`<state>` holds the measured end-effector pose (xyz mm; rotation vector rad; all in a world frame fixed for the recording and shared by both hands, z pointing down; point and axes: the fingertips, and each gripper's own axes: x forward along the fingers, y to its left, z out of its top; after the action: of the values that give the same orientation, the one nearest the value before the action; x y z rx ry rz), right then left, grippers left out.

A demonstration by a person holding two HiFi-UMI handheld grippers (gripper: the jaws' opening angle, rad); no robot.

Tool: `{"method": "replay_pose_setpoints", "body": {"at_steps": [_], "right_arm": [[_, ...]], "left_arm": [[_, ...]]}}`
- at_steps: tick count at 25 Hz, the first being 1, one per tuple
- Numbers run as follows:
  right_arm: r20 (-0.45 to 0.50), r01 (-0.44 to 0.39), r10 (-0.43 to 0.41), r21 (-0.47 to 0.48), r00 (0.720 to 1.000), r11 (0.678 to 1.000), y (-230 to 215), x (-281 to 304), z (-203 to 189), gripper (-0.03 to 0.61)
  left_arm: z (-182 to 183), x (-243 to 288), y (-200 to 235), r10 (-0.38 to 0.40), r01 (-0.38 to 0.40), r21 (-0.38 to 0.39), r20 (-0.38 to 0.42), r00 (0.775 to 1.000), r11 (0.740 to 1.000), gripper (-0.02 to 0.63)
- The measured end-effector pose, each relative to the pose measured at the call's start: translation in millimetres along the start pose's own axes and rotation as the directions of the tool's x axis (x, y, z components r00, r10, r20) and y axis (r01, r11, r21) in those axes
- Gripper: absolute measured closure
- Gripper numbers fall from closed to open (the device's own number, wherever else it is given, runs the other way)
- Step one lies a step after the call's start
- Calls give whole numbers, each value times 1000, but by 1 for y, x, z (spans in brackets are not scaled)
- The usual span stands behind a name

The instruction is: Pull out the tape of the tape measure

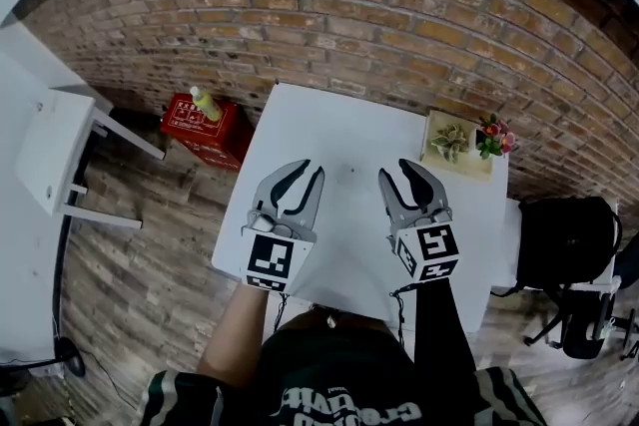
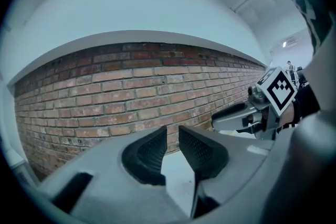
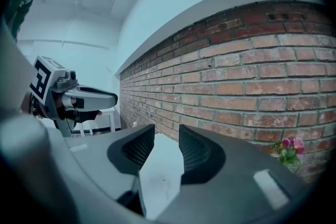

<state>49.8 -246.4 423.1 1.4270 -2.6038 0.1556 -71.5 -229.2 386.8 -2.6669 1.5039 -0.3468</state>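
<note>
The left gripper (image 1: 305, 177) and the right gripper (image 1: 399, 177) hang side by side over the near half of the white table (image 1: 334, 125), both pointing toward its far edge. The left jaws stand a narrow gap apart and the right jaws slightly wider, neither pair gripping anything. No view shows where the tape measure lies; a small planter (image 1: 457, 143) sits at the table's far right corner.
</note>
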Motion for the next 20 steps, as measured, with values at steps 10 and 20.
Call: {"method": "replay_pose_setpoints", "body": {"at_steps": [10, 20], "right_arm": [[-101, -113, 113, 7, 988, 994, 2, 22, -43, 426], [-255, -129, 129, 18, 958, 992, 2, 60, -104, 440]], "left_arm": [[-40, 19, -14, -11, 10, -15, -101, 995, 1000, 546], [-110, 55, -10, -89, 81, -42, -233, 968, 996, 551]]}}
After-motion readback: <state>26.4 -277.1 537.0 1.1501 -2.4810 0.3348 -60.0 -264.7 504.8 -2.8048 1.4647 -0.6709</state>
